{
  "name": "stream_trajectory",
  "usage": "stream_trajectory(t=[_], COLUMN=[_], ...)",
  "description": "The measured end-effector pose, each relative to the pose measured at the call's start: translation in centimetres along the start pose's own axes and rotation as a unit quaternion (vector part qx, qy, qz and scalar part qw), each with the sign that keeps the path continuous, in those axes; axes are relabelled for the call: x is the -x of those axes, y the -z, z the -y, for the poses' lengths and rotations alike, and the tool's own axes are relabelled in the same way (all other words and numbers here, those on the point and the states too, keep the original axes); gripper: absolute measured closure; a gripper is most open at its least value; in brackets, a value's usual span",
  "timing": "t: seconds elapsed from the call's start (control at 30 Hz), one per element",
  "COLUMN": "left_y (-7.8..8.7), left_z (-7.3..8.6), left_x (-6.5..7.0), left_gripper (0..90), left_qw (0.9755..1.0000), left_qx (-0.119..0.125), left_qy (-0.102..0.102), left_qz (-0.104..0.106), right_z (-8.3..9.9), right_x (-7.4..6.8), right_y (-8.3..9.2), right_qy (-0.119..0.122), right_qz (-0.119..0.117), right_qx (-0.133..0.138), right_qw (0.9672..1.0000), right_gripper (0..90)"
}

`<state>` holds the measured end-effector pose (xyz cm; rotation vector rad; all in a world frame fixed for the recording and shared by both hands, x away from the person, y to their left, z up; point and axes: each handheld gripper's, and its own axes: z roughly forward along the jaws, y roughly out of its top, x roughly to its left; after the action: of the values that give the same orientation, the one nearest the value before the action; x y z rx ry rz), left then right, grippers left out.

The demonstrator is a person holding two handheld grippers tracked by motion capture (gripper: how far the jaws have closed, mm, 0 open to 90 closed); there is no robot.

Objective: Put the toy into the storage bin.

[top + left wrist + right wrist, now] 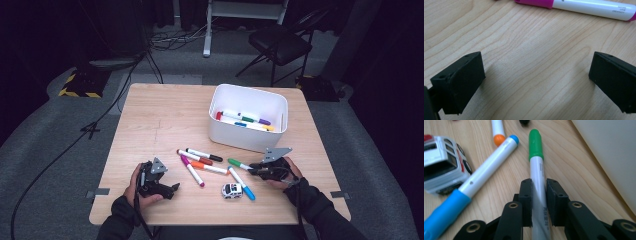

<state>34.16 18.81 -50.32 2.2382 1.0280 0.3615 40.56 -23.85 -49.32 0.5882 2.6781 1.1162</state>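
Observation:
My right gripper [538,195] is shut on the green-capped marker [537,165], its pads pressed on the white barrel just above the wood. In the high view that green marker [239,163] lies in front of the white bin [248,137], with the right gripper [256,169] at its right end. A blue marker [477,183] lies just left of it, beside a white toy car [441,163]. My left gripper [535,80] stands open over bare wood, low at the table's front left [172,188]. A pink-capped marker [576,6] lies beyond its jaws.
The white bin holds several markers [245,120]. Loose black [205,155], red [194,157], orange [210,168] and pink [192,171] markers lie mid-table. The toy car [232,190] sits near the front edge. A folding chair [280,45] stands on the floor beyond the table.

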Motion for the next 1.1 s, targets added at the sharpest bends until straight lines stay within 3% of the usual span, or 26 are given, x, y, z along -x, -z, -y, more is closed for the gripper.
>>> stream_trajectory(t=[0.07, 0.13, 0.3, 0.37, 0.47, 0.53, 0.6, 0.7, 0.8, 0.83, 0.9, 1.1], left_y=[0.0, 0.0, 0.0, 0.0, 0.0, 0.0, 0.0, 0.0, 0.0, 0.0, 0.0, 0.0], left_z=[0.0, 0.0, 0.0, 0.0, 0.0, 0.0, 0.0, 0.0, 0.0, 0.0, 0.0, 0.0], left_x=[0.0, 0.0, 0.0, 0.0, 0.0, 0.0, 0.0, 0.0, 0.0, 0.0, 0.0, 0.0], left_gripper=[0.5, 0.5, 0.5, 0.5, 0.5, 0.5, 0.5, 0.5, 0.5, 0.4, 0.5, 0.4], left_qw=[1.0000, 1.0000, 1.0000, 1.0000, 1.0000, 1.0000, 1.0000, 1.0000, 1.0000, 1.0000, 1.0000, 1.0000], left_qx=[0.000, 0.000, 0.000, 0.000, 0.000, 0.000, 0.000, 0.000, 0.000, 0.000, 0.000, 0.000], left_qy=[0.000, -0.002, -0.001, -0.001, -0.001, 0.000, 0.000, 0.000, 0.000, -0.001, -0.001, -0.001], left_qz=[0.000, 0.000, 0.000, 0.000, 0.000, 0.000, 0.000, 0.000, 0.000, 0.000, 0.000, 0.000], right_z=[0.3, 0.1, -1.8, -2.3, -2.7, -2.7, -2.8, -2.9, -2.9, -3.0, -3.0, -2.7], right_x=[0.2, 0.3, 0.2, 0.5, 1.1, 1.6, 2.2, 2.7, 2.8, 2.6, 2.7, 2.5], right_y=[0.4, 0.4, -0.4, -1.1, -2.1, -2.7, -2.8, -3.0, -3.0, -3.0, -3.0, -2.8], right_qy=[0.002, -0.002, 0.019, 0.017, 0.035, 0.020, 0.013, 0.011, 0.021, 0.010, 0.031, 0.022], right_qz=[0.001, -0.004, -0.011, -0.014, -0.015, -0.021, -0.024, -0.027, -0.024, -0.025, -0.018, -0.012], right_qx=[-0.005, 0.009, 0.029, 0.021, -0.005, -0.013, -0.013, -0.005, -0.004, -0.003, -0.010, -0.004], right_qw=[1.0000, 0.9999, 0.9993, 0.9995, 0.9993, 0.9995, 0.9996, 0.9996, 0.9995, 0.9996, 0.9993, 0.9997], right_gripper=[70.3, 61.9, 58.4, 58.1, 56.5, 56.0, 57.6, 68.4, 73.1, 73.3, 74.1, 74.7])
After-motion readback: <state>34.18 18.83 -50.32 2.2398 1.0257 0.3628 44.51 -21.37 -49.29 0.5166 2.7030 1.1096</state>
